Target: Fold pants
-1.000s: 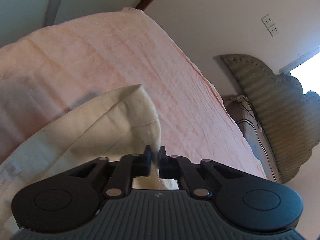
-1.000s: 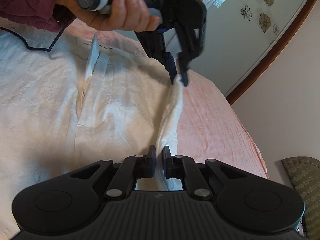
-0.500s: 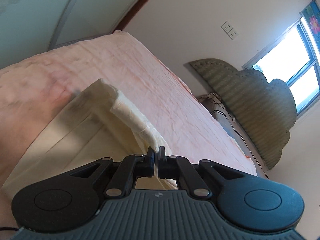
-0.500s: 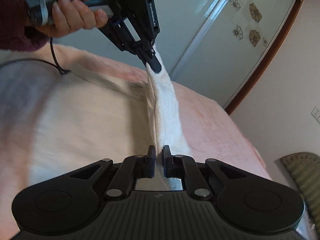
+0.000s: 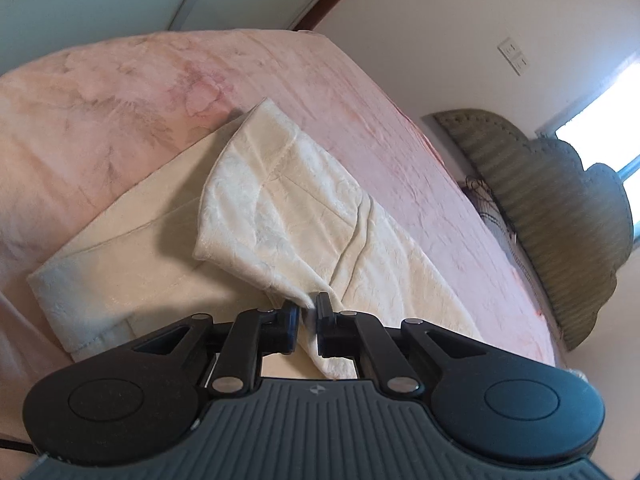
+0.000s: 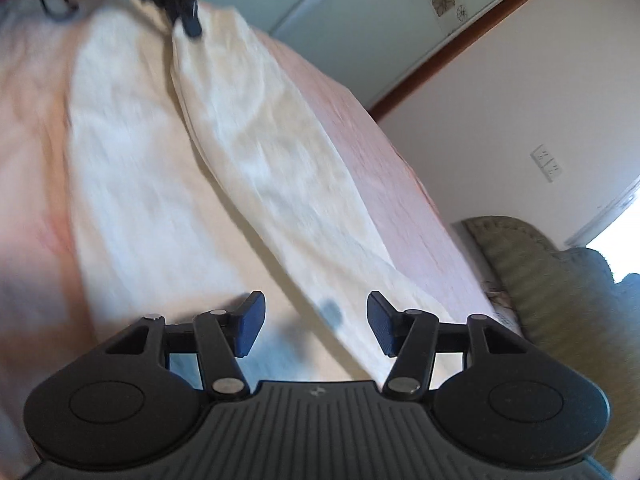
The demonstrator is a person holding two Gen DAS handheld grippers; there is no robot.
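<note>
Cream pants lie on a pink bed, one leg folded over the other. My left gripper is shut on the edge of the upper leg, just above the lower layer. In the right wrist view the pants stretch away from me, blurred. My right gripper is open and empty over the pants' near end. The left gripper shows at the top of that view, pinching the far end of the cloth.
The pink bed drops off on the right. A green padded headboard stands at the far right, below a bright window. A wall socket and a sliding wardrobe door are behind.
My right gripper has opened and let go of the pants. My left gripper has carried its end across and down, laying one leg over the other.
</note>
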